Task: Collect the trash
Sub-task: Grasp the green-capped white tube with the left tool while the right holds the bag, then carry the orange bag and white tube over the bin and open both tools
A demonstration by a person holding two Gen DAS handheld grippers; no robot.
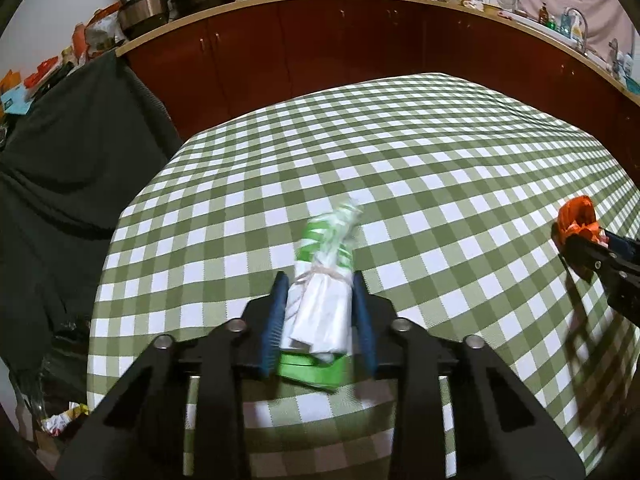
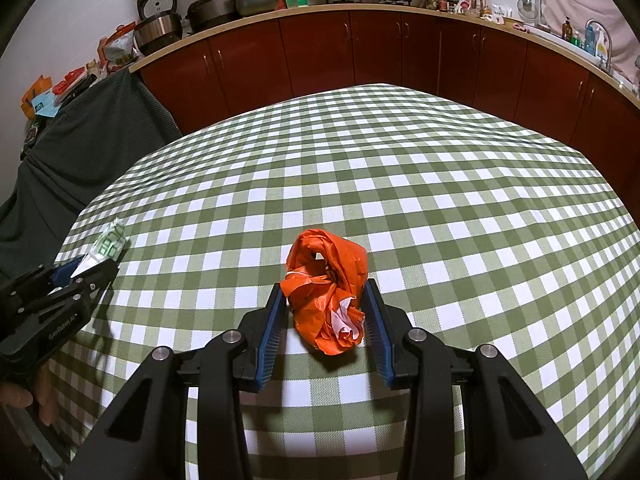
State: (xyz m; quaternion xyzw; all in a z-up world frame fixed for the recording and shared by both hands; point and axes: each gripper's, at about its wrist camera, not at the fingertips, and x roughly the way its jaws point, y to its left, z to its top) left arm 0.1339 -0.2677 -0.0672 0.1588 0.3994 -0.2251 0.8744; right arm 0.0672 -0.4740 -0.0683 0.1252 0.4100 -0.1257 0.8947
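A crumpled white and green wrapper bundle (image 1: 320,308), tied with string, sits between the blue pads of my left gripper (image 1: 320,280), which is shut on it just above the green checked tablecloth (image 1: 440,160). The right wrist view shows the same bundle (image 2: 108,246) sticking out of the left gripper (image 2: 92,276) at the left edge. My right gripper (image 2: 325,290) is shut on a crumpled orange plastic bag (image 2: 332,276) held over the cloth. In the left wrist view that orange bag (image 1: 576,214) and the right gripper (image 1: 576,240) show at the far right.
A dark green cloth (image 1: 72,152) hangs over something at the table's left side. Red cabinets (image 1: 320,48) under a counter with pots and bottles run behind the table. Scraps of packaging (image 1: 60,424) lie on the floor at lower left. A hand (image 2: 16,396) grips the left tool.
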